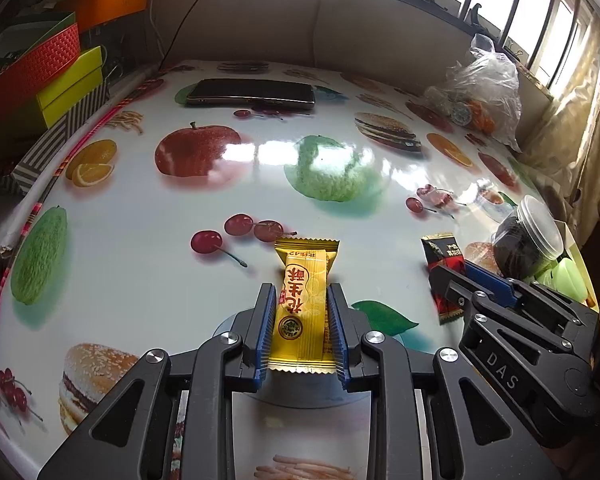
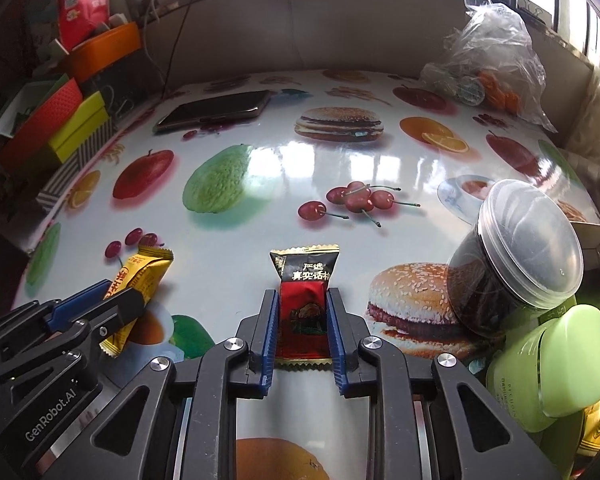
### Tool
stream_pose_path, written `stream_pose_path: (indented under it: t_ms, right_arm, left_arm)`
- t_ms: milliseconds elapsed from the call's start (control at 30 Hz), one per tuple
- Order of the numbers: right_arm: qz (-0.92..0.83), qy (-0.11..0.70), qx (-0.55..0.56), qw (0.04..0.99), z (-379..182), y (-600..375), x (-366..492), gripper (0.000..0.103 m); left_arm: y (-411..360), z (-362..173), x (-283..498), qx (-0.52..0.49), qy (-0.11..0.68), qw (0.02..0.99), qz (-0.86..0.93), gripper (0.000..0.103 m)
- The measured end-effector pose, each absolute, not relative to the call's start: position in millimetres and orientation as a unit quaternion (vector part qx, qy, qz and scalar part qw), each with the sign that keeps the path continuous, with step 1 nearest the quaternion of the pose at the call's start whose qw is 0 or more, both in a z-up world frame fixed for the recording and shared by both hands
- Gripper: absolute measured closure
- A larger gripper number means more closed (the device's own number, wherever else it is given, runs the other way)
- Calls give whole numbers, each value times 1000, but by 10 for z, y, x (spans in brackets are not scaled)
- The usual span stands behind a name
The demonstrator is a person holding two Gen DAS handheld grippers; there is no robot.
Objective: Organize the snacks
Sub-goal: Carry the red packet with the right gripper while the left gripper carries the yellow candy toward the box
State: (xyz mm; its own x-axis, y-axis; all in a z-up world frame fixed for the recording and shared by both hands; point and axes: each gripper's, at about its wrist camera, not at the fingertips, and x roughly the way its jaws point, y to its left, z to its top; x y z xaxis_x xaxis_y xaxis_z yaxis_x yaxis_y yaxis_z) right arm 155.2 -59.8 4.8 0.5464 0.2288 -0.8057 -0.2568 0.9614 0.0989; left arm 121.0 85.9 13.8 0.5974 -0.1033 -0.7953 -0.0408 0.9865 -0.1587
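My left gripper (image 1: pixel 302 300) is shut on a yellow snack packet (image 1: pixel 303 304) with red characters, held between its blue pads above the table. It also shows in the right wrist view (image 2: pixel 140 280) at the left, with the left gripper (image 2: pixel 112 300) around it. My right gripper (image 2: pixel 302 300) is shut on a black-and-red snack packet (image 2: pixel 303 300). That packet shows in the left wrist view (image 1: pixel 444 254) at the right, in the right gripper (image 1: pixel 472 280).
The table (image 1: pixel 140 216) has a glossy fruit-and-burger print cloth. A phone (image 1: pixel 252 93) lies at the back. A clear-lidded jar (image 2: pixel 512 256), green containers (image 2: pixel 548 368) and a box sit at the right. A plastic bag (image 2: pixel 488 68) is at the back right; coloured boxes (image 1: pixel 40 80) at the left.
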Motion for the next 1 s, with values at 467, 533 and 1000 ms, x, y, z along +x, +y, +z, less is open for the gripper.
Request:
stream_pose_path:
  t_ms: [467,533,1000]
  right_arm:
    - [157,445,-4,882,195,-606,1230,81]
    - [158,445,-2,881,197,-619,1189,82]
    - [155,450,4,880,173,-681,1079,81]
  left_arm:
    - [840,264,936,-77,438,895,-18,76]
    - [836,265,900,-78,438,895,-19,76]
    - [798,74,948,-75,469,880,-22,64]
